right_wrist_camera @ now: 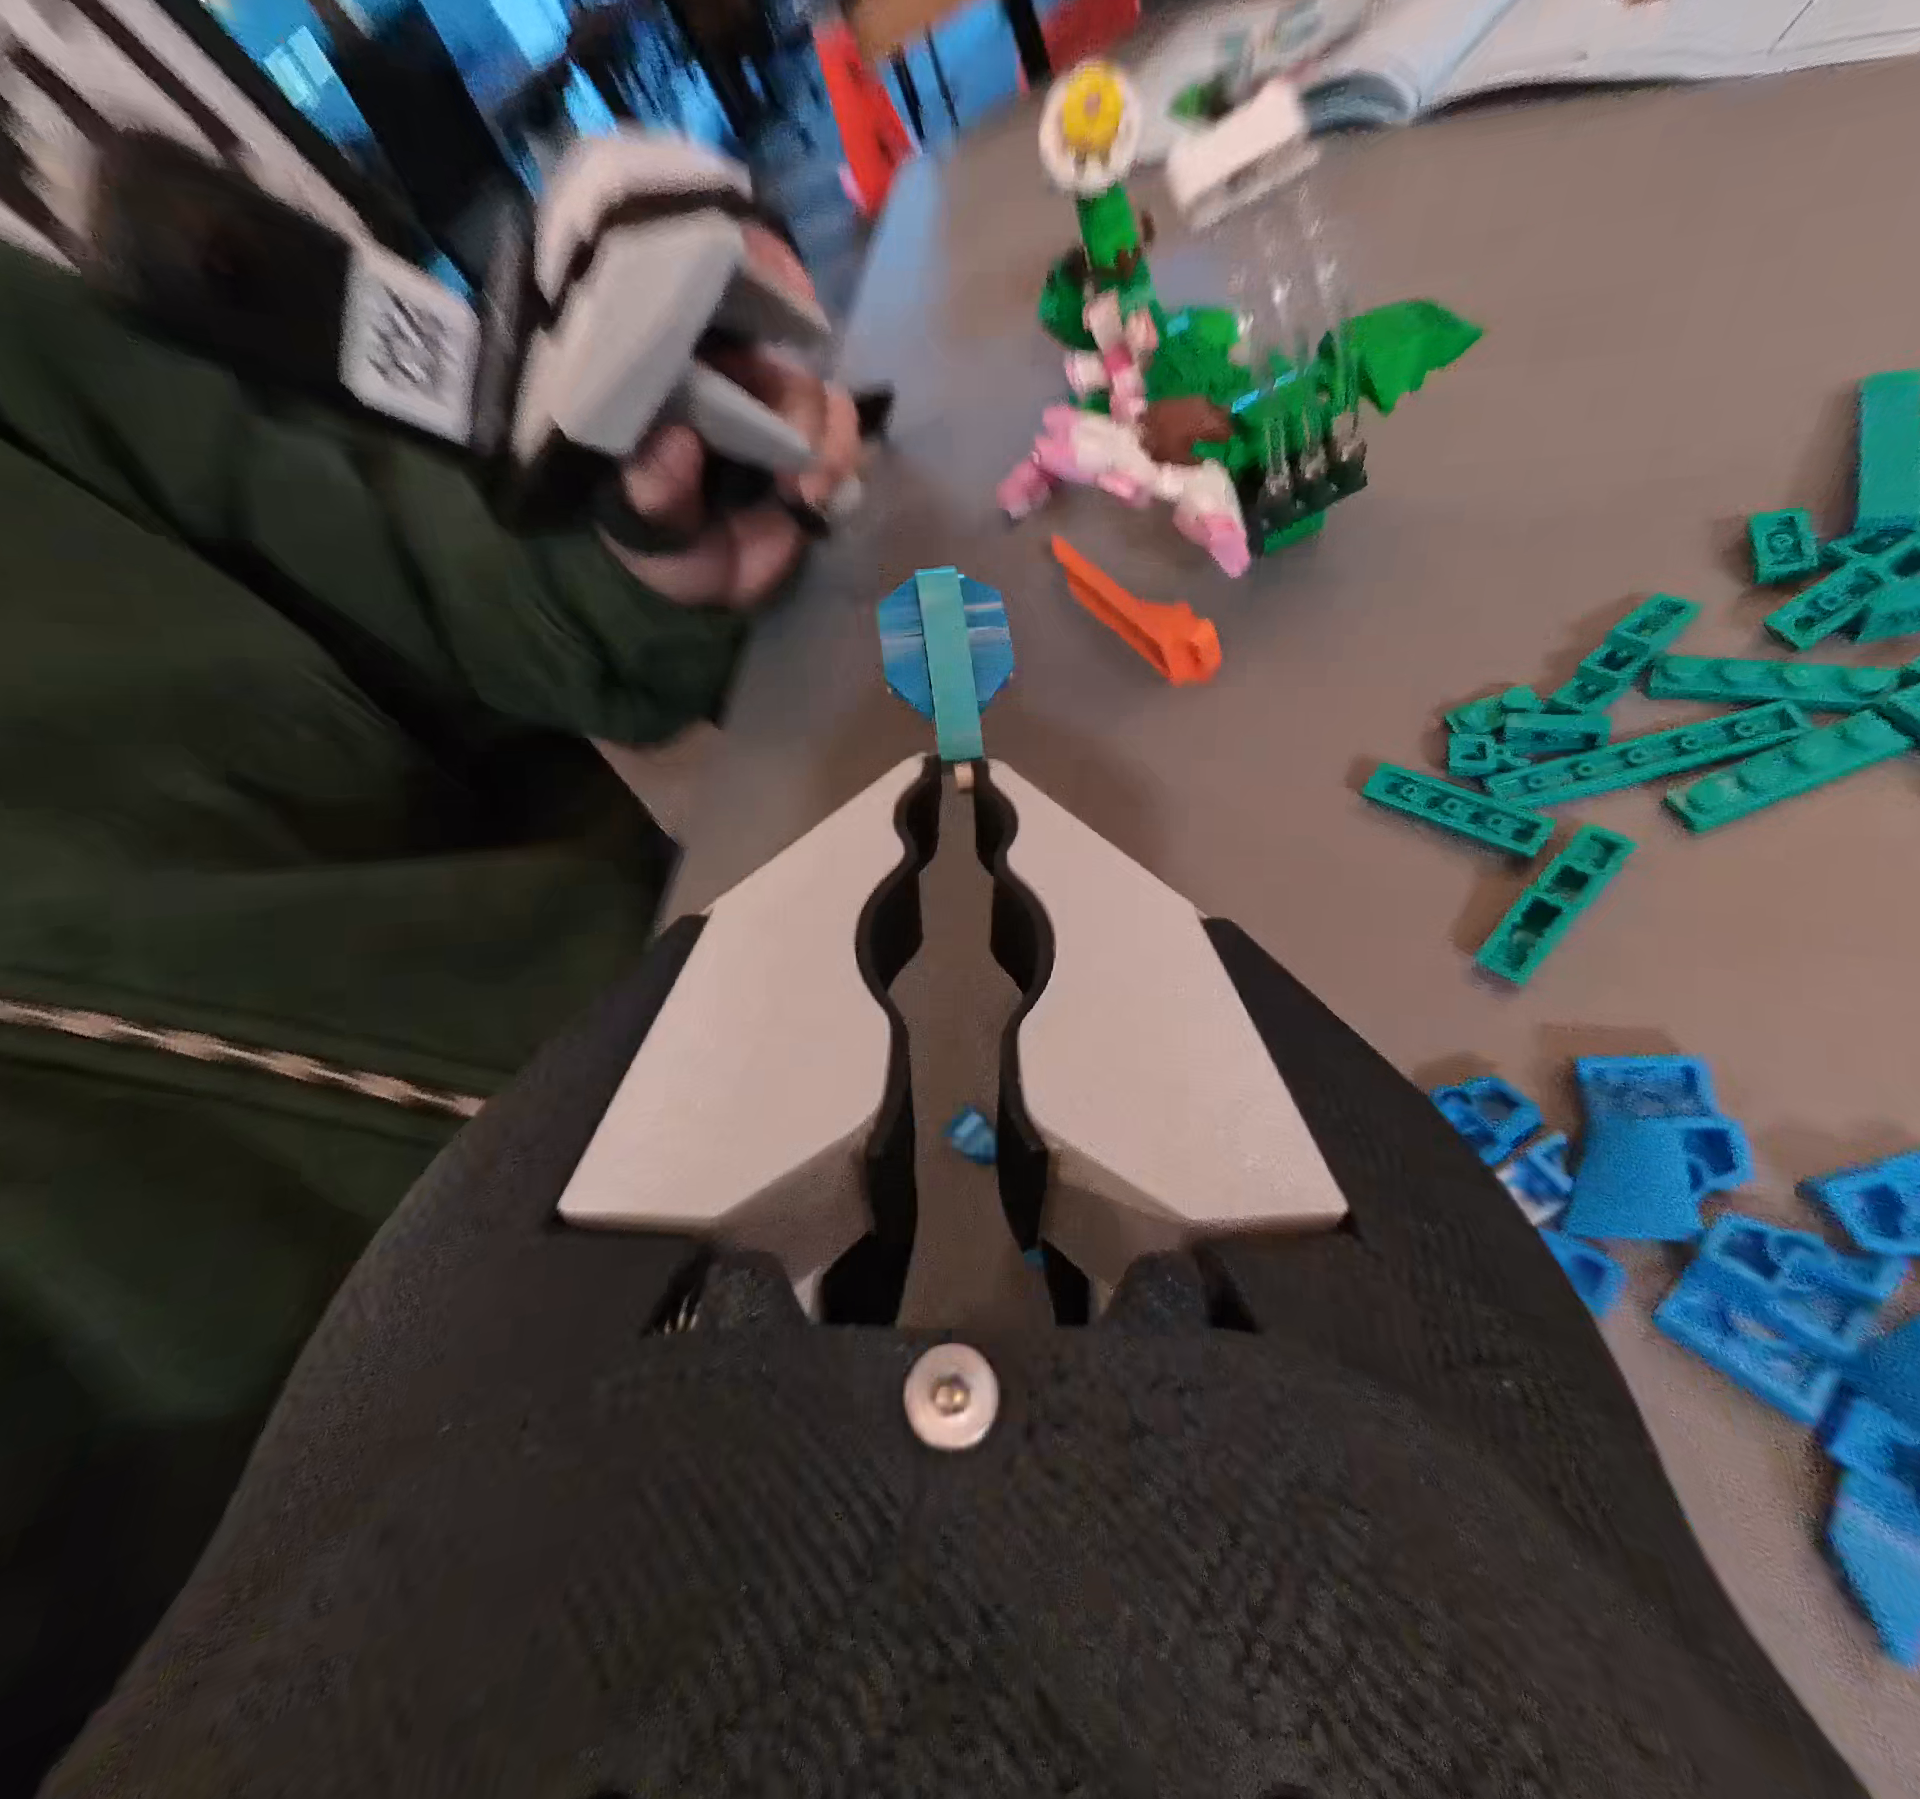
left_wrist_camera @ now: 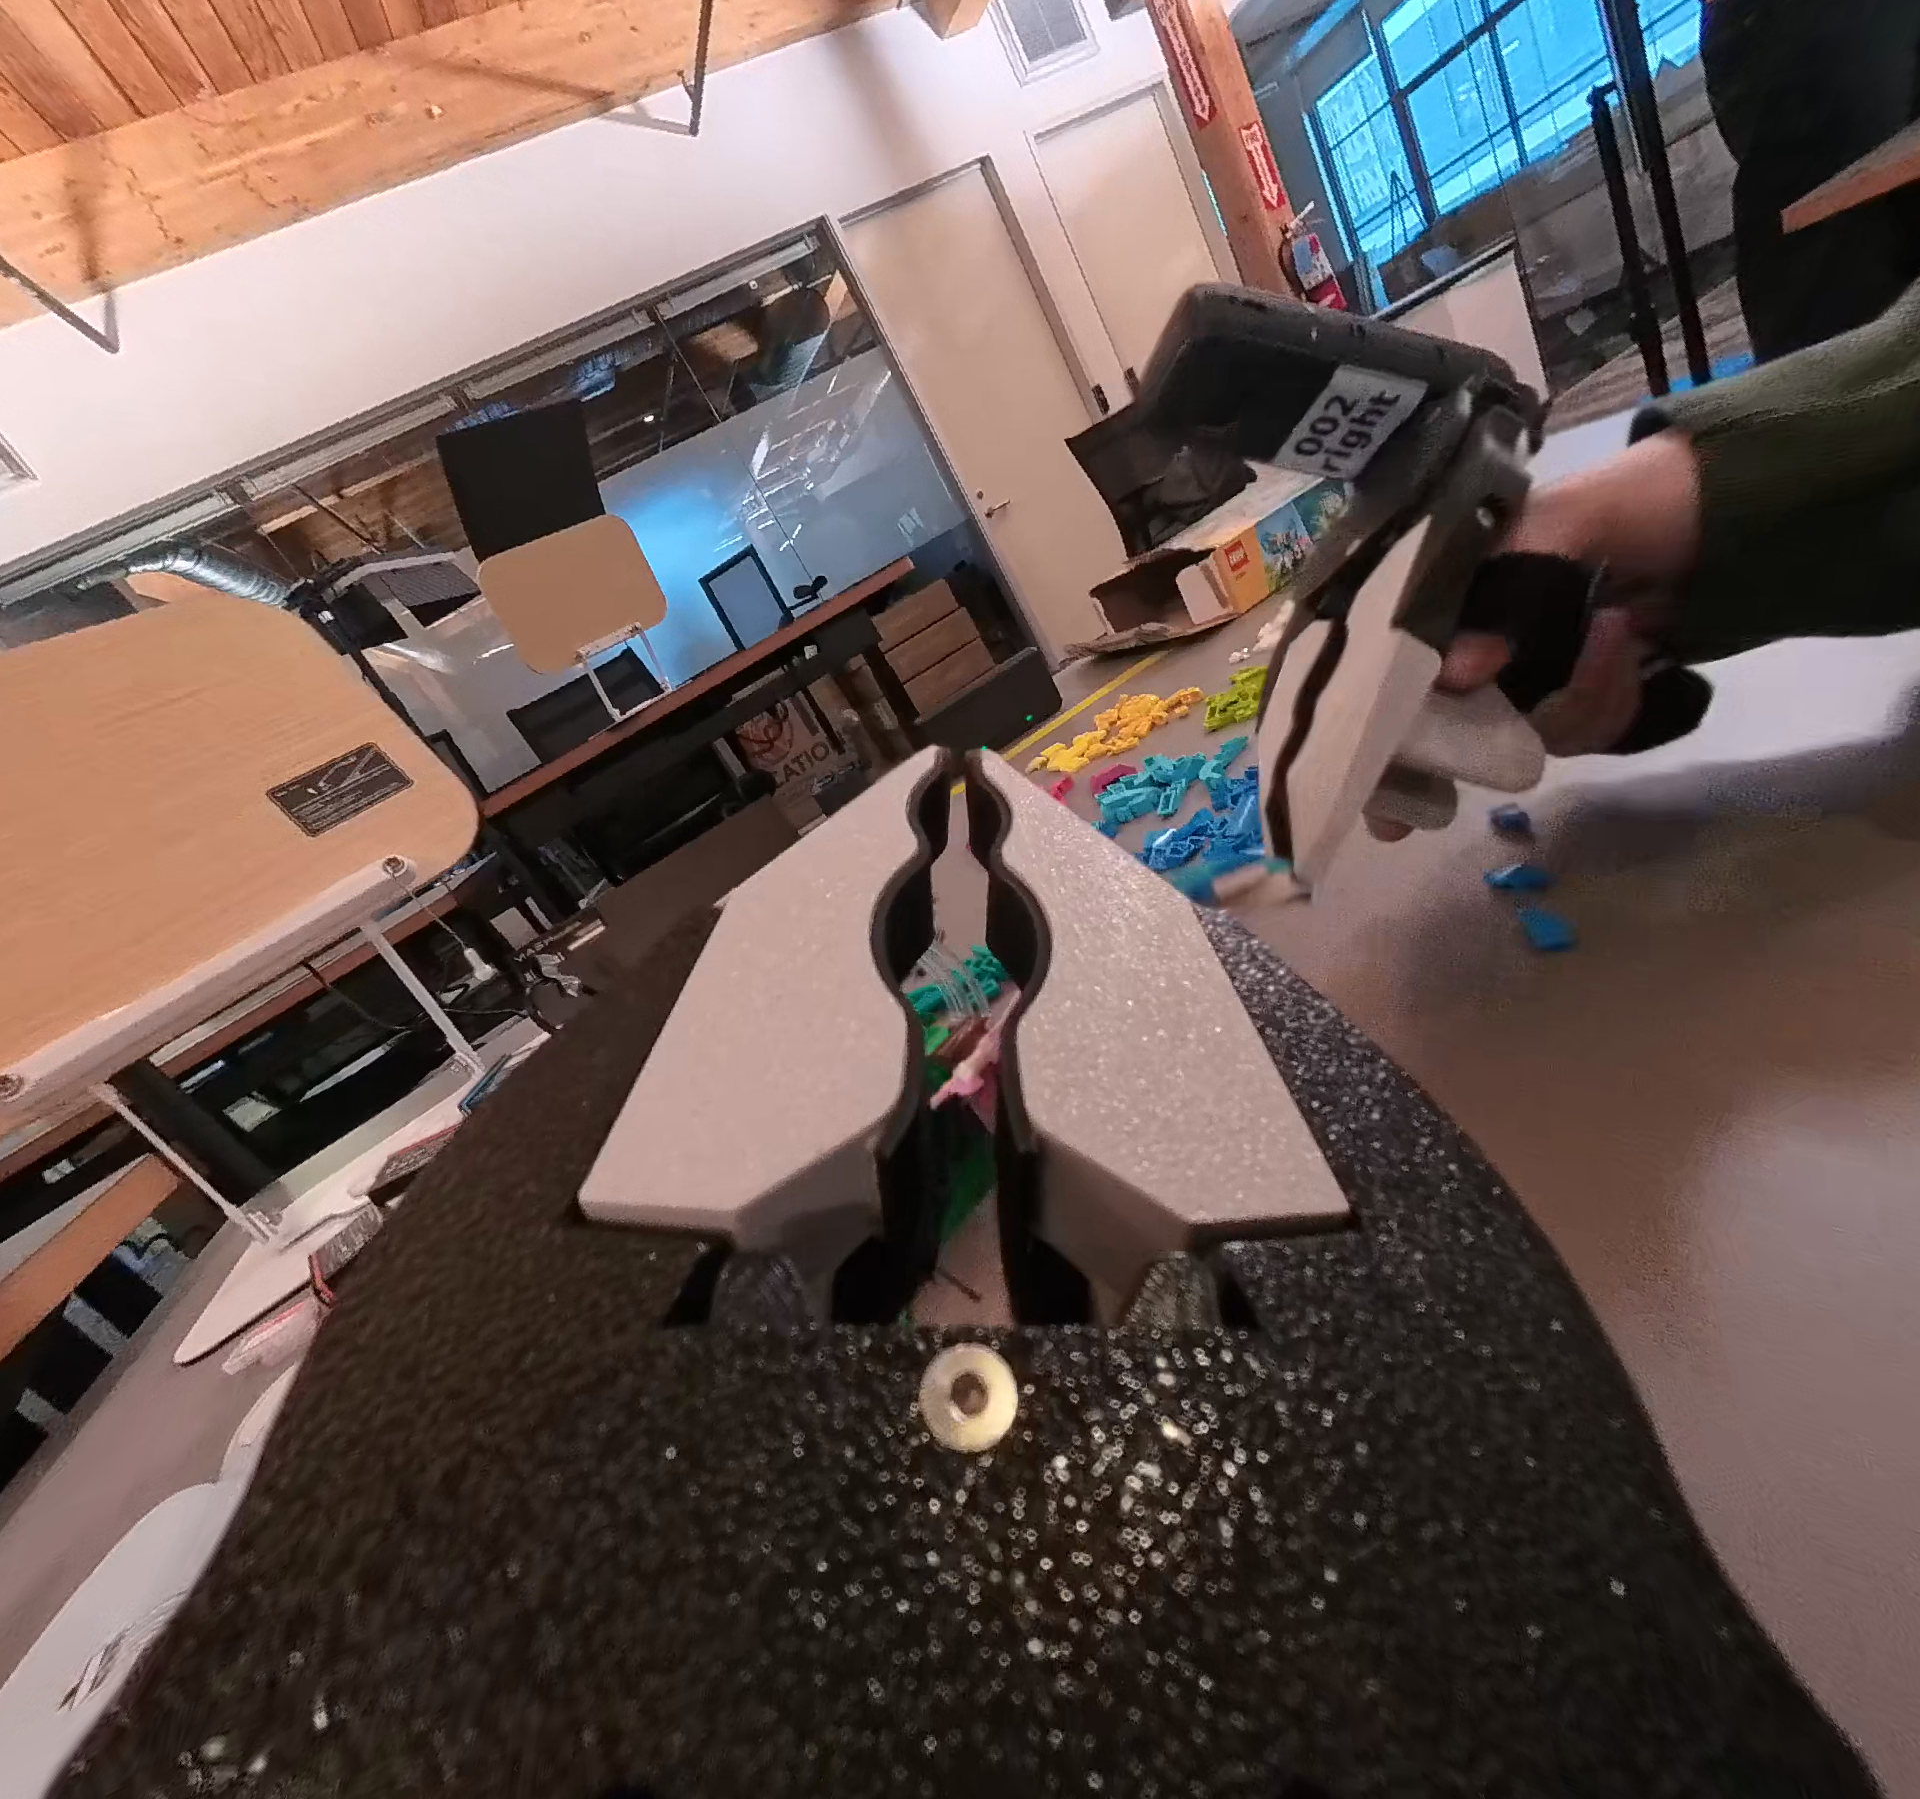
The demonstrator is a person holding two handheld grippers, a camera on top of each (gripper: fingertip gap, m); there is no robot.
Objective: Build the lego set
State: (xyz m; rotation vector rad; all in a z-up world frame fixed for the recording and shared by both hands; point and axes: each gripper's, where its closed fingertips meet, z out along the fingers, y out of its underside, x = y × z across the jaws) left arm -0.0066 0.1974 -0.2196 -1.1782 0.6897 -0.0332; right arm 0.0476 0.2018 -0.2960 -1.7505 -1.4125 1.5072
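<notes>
Pinching a small lego assembly (right_wrist_camera: pixel 943 653) at its very tips, your right hand-held gripper (right_wrist_camera: pixel 958 781) has its jaws drawn narrow around a teal strip that stands up beyond the fingertips, with a blue rounded plate fixed across the strip's far end. That piece hangs above the grey bench (right_wrist_camera: pixel 1195 866), clear of the surface. Ahead and to the right of the right hand-held gripper stands the partly built model (right_wrist_camera: pixel 1174 378), a green plant-like build with pink and white parts and a yellow-centred flower on a tall stem. An orange brick separator (right_wrist_camera: pixel 1138 622) lies on the bench between the held piece and that model. Further right, a scatter of teal plates (right_wrist_camera: pixel 1662 710) lies flat, and nearer the gripper's right flank sits a heap of blue pieces (right_wrist_camera: pixel 1704 1219). Beyond the model an open instruction booklet (right_wrist_camera: pixel 1507 14) rests at the bench's far edge. Your left hand-held gripper (left_wrist_camera: pixel 958 762) is raised and tilted, its jaws nearly together with only a thin gap, and nothing is between the tips. Through the gap lower down you can glimpse green and pink parts of the model below it. To its right, the other gripper points down toward the bench, with yellow pieces (left_wrist_camera: pixel 1122 726) piled beyond.
</notes>
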